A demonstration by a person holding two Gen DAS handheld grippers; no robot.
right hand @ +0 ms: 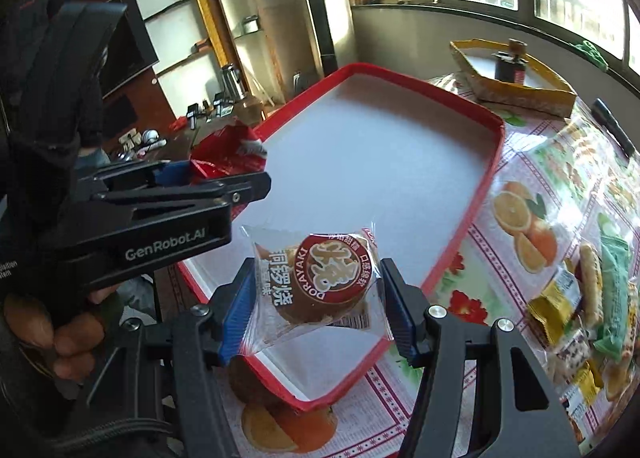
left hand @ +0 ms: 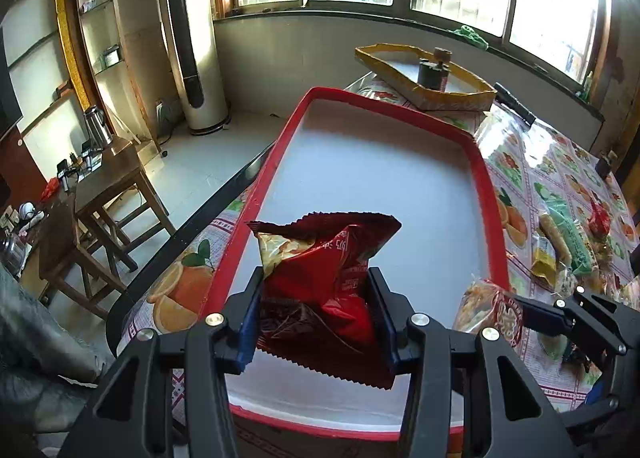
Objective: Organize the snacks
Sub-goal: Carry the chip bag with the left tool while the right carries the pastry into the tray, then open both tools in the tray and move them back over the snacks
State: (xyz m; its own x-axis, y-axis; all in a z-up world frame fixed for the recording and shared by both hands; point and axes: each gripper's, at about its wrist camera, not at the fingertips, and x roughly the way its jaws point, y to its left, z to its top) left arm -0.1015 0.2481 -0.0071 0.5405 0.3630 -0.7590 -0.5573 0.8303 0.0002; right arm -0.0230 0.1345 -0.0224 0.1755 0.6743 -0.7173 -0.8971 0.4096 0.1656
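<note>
My left gripper (left hand: 316, 298) is shut on a red snack bag (left hand: 320, 278) and holds it above the near end of the red-rimmed tray (left hand: 478, 162). The bag also shows in the right wrist view (right hand: 228, 154), with the left gripper (right hand: 224, 182) at the tray's left rim. My right gripper (right hand: 320, 298) is shut on a clear-wrapped dorayaki cake (right hand: 320, 282) above the tray's near corner (right hand: 460, 242). The cake and right gripper show in the left wrist view (left hand: 492, 310) at the tray's right rim. The tray's white floor is bare.
A pile of wrapped snacks (right hand: 592, 298) lies on the fruit-print tablecloth right of the tray, also seen in the left wrist view (left hand: 568, 246). A yellow-edged box (left hand: 428, 74) with a dark jar stands behind the tray. A black flashlight (right hand: 612, 126) lies at the far right.
</note>
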